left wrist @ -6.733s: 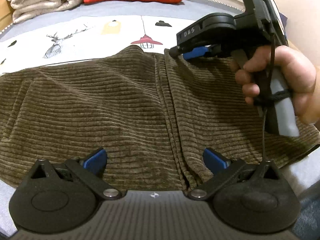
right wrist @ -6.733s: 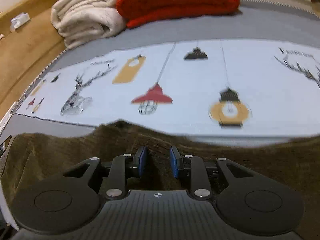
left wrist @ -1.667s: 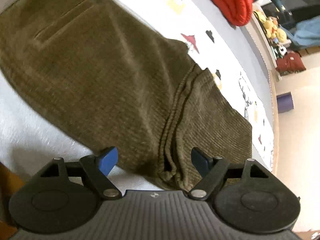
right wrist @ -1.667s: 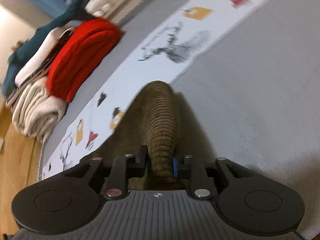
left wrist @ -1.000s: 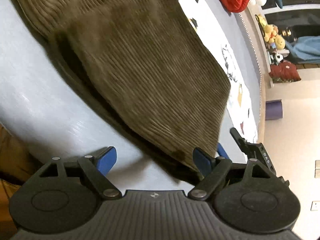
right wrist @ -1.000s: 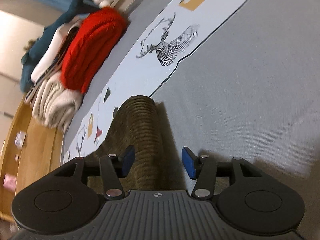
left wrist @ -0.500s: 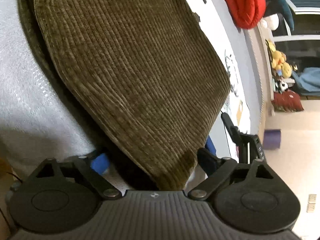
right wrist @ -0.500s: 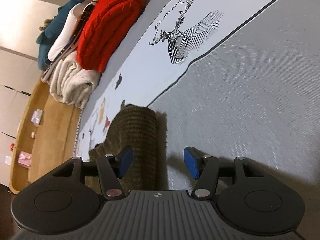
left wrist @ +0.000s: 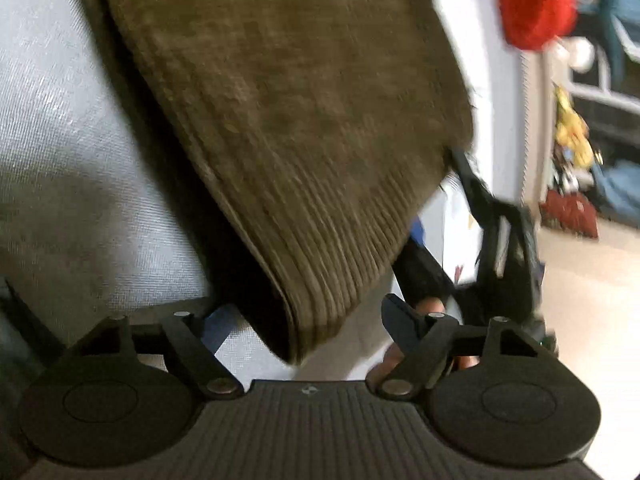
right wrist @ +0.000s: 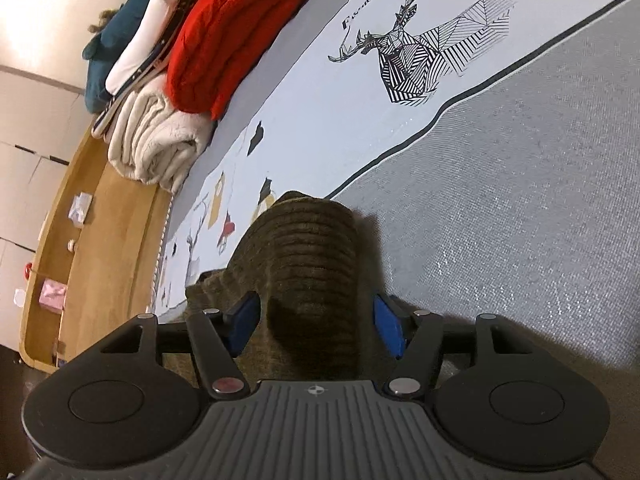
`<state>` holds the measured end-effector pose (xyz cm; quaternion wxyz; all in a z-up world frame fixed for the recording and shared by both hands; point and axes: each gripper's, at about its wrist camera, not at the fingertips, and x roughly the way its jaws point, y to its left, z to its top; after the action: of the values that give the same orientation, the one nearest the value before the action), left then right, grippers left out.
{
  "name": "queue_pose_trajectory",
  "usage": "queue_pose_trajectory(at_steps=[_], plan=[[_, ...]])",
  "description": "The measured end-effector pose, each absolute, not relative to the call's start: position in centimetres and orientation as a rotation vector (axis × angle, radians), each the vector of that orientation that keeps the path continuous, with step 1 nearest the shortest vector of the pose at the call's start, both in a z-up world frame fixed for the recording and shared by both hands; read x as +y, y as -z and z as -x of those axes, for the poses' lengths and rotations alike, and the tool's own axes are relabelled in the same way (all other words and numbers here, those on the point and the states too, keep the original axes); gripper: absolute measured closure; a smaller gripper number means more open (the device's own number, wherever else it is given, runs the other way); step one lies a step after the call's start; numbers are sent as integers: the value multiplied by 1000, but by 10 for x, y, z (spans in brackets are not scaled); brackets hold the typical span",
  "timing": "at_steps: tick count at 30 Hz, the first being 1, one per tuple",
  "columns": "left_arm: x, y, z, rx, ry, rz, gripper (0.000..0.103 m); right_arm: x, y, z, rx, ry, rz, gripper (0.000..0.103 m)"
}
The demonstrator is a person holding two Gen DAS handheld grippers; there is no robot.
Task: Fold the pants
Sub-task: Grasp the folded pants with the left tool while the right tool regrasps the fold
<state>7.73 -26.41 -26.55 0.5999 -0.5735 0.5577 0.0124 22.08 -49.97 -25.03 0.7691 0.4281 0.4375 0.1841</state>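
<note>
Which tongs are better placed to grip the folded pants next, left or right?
Probably the right tongs: they are open with the pants fold centred between both pads. The left tongs are open too, but only the pants' corner sits between them, off to one side.

A grey bed carries the brown pants, a printed white cloth, and stacked red and cream blankets.
</note>
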Motion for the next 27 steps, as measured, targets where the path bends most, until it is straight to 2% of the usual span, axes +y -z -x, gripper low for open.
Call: queue_pose_trajectory(at_steps=[2, 5, 9, 12, 18, 19, 20, 21, 22, 23, 25, 27], plan=[[-259, 268, -82, 1326, -41, 1373, 21, -499, 247, -224, 970, -376, -925, 39], [-256, 268, -89, 1381, -28, 1337, 27, -490, 234, -231, 1012, -305, -855, 44], [-253, 263, -95, 1429, -48, 1304, 32, -473, 213, -239, 1060, -216, -736, 42], [-251, 245, -98, 1418, -84, 1208, 32, -461, 199, -243, 1094, -167, -598, 42], [-246, 240, -109, 1391, -138, 1219, 26, -449, 185, -248, 1122, -138, -488, 43], [-246, 242, -109, 1394, -136, 1220, 26, -448, 185, -248, 1116, -134, -483, 47], [-248, 240, -111, 1394, -123, 1205, 29, -447, 185, -247, 1109, -133, -487, 52], [-249, 239, -114, 1394, -108, 1183, 33, -446, 186, -246, 1104, -144, -501, 69], [-249, 236, -113, 1380, -74, 1155, 47, -444, 187, -246, 1095, -143, -503, 75], [-250, 232, -124, 1371, -50, 1125, 64, -442, 185, -244, 1080, -142, -478, 79], [-245, 231, -127, 1360, 3, 1094, 80, -435, 179, -240, 1050, -155, -444, 85], [-236, 232, -125, 1346, 67, 1096, 84, -432, 169, -236, 1034, -155, -444, 86]])
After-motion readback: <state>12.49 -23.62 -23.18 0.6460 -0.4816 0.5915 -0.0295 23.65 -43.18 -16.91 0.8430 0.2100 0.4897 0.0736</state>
